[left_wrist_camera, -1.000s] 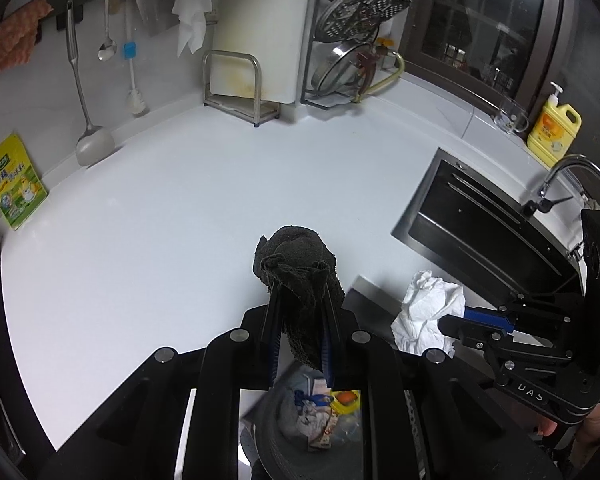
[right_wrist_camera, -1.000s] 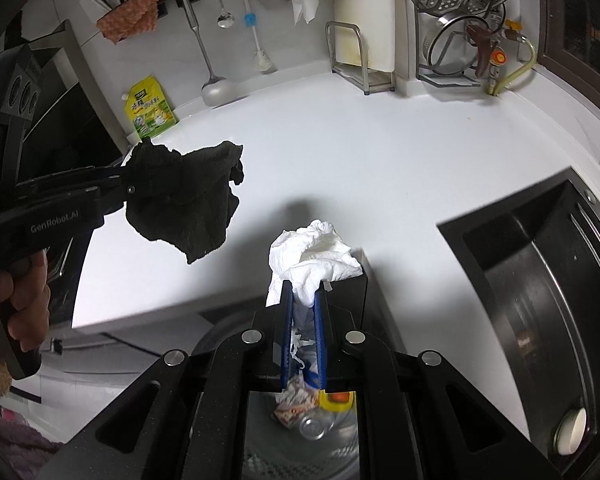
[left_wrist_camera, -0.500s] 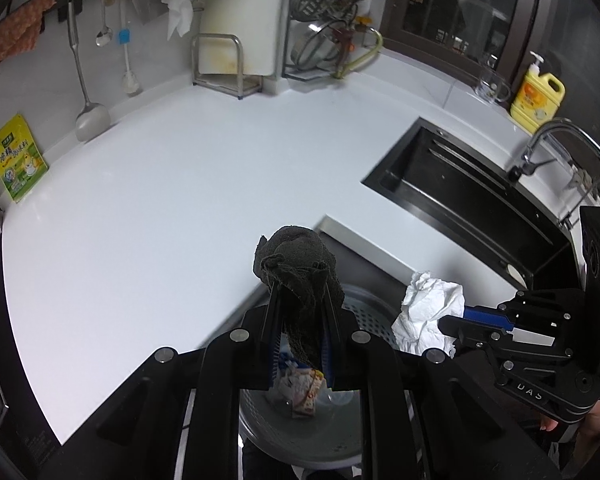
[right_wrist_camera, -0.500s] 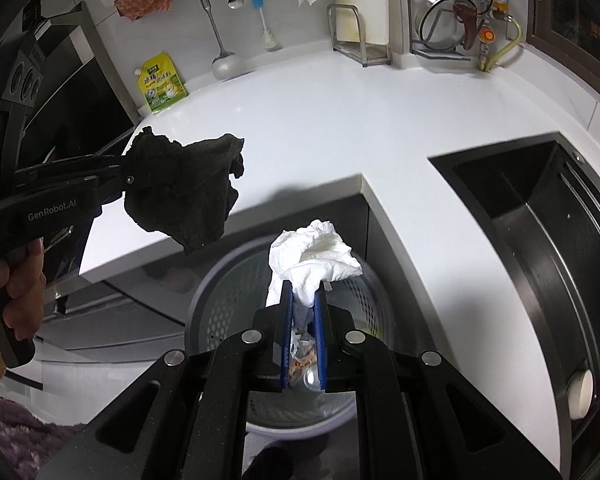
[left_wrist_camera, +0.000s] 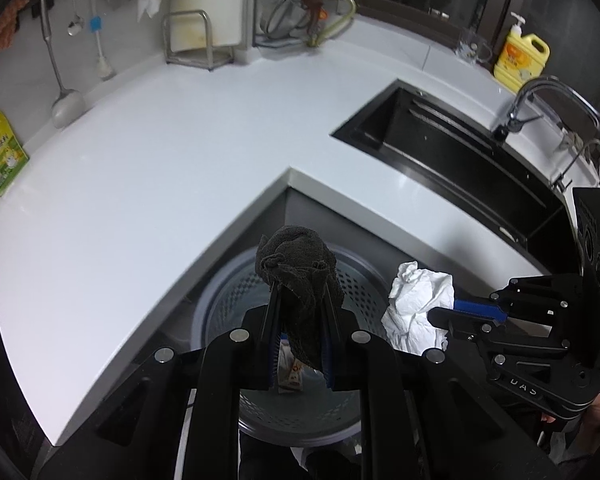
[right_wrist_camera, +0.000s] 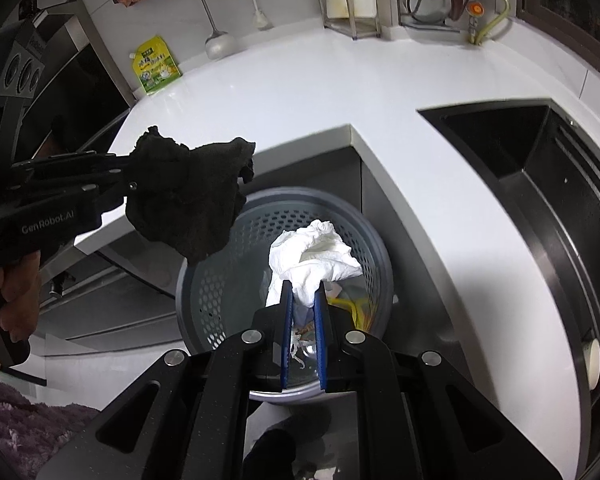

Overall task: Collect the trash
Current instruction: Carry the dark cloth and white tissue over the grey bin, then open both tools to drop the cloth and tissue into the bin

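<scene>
Two matte black tools: left tool (left_wrist_camera: 300,312), right tool (right_wrist_camera: 303,312). Blue pads on the inner faces of the fingers (right_wrist_camera: 286,336). Round silver screws along the black arms. White "GenRobot.AI" lettering on the side. Bare hand (right_wrist_camera: 14,300), purple fuzzy sleeve (right_wrist_camera: 28,432).

I see a dark crumpled rag (left_wrist_camera: 296,276) pinched in my left gripper (left_wrist_camera: 299,304) and a wadded white paper towel (right_wrist_camera: 312,258) pinched in my right gripper (right_wrist_camera: 303,300), both hanging above the round perforated grey trash bin (right_wrist_camera: 228,280), which already holds wrappers (left_wrist_camera: 290,376).
</scene>
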`<state>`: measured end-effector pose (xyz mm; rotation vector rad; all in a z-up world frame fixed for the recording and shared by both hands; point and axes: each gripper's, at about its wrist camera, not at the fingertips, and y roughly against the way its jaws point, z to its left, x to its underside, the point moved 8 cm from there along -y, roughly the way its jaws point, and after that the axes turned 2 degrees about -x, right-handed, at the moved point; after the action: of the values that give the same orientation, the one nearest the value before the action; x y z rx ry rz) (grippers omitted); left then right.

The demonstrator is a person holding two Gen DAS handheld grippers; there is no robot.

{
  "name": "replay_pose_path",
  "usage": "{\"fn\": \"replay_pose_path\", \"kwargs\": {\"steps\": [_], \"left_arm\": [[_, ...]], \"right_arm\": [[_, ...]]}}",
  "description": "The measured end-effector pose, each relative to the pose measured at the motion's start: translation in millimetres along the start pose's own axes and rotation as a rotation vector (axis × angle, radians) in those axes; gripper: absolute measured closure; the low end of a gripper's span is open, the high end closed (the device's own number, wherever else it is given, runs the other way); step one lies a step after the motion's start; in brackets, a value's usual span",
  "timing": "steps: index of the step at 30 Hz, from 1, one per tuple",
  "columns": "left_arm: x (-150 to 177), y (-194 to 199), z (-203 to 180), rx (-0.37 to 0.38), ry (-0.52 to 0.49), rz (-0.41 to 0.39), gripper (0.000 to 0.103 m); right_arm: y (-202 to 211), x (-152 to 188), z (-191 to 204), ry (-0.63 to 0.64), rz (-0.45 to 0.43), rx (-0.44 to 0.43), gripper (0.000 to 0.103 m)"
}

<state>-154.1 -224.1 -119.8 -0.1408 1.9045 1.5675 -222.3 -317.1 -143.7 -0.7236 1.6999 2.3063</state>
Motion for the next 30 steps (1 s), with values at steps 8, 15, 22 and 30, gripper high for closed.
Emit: {"fn": "replay_pose_path", "kwargs": {"steps": [8,15,22,30], "left_arm": [[18,-27,-3,0.017,-0.002,0.07,0.087],[29,-50,4,0.027,0.006,0.131,0.087],[37,-65,11,0.004,-0.007,0.161,0.078],[20,-62,23,-0.051,-0.027,0.1,0.031]], "right_arm": [[-20,15,-5,-0.023,0.047,0.001,0.093],[-40,15,-7,-0.023,0.083,-0.006,0.093],[-58,13,-7,-0.026,0.112,-0.006,0.068],[-60,9,-10,-0.015,0.12,0.015,0.05]]}}
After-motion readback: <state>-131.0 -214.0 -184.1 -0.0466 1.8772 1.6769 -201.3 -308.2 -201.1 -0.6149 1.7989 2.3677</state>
